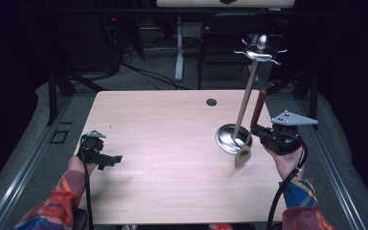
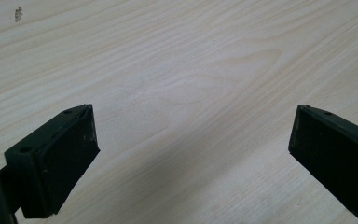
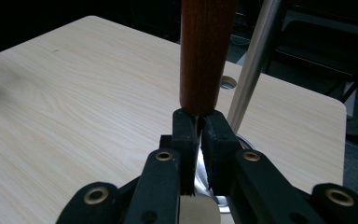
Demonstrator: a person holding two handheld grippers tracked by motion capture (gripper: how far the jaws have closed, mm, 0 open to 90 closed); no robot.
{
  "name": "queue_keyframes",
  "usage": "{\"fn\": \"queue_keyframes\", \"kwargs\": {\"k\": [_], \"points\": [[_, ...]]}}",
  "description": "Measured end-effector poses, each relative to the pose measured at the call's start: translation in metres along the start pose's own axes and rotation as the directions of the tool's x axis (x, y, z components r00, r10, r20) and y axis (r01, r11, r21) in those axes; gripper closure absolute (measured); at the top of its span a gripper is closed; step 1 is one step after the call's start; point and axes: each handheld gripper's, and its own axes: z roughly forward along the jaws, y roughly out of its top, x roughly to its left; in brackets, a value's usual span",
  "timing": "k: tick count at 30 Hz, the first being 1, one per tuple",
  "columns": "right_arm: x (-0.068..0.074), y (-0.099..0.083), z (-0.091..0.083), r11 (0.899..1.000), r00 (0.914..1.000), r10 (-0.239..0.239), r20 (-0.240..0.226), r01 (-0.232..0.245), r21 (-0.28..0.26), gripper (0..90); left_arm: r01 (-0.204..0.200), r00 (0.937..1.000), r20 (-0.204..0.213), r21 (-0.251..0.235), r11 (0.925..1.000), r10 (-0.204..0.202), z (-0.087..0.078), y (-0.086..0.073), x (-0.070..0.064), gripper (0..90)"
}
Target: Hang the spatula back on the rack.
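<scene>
The wooden-handled spatula stands nearly upright at the right of the table, its reddish-brown handle pointing up and away and its pale blade hanging low, near the table's near-right part; the right gripper has its jaws pressed together on the spatula just below the handle, with only a thin slit showing between them in the right gripper view. Just left of the spatula stands a metal utensil rack; its round shiny base rests on the table, its slim pole leans up and far, and hooks spread at its top. A small round hole lies in the table's far part. Well apart, at the near left, the left gripper hovers low over bare wood; its jaws stand wide apart with nothing between them.
</scene>
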Motion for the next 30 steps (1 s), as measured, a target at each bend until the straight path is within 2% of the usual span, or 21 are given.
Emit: {"fn": "queue_keyframes", "kwargs": {"k": [22,30], "points": [[-0.018,0.015,-0.011,1.0,0.9954,0.011,0.096,-0.009,-0.03,84.6,-0.003,1.0,-0.002,0.0,1.0,0.003,0.001,0.0,0.0,1.0],[-0.025,0.022,-0.016,0.999,0.9934,0.022,0.113,-0.016,-0.049,84.6,-0.007,1.0,-0.004,0.004,1.0,0.007,0.002,0.001,0.0,1.0]]}}
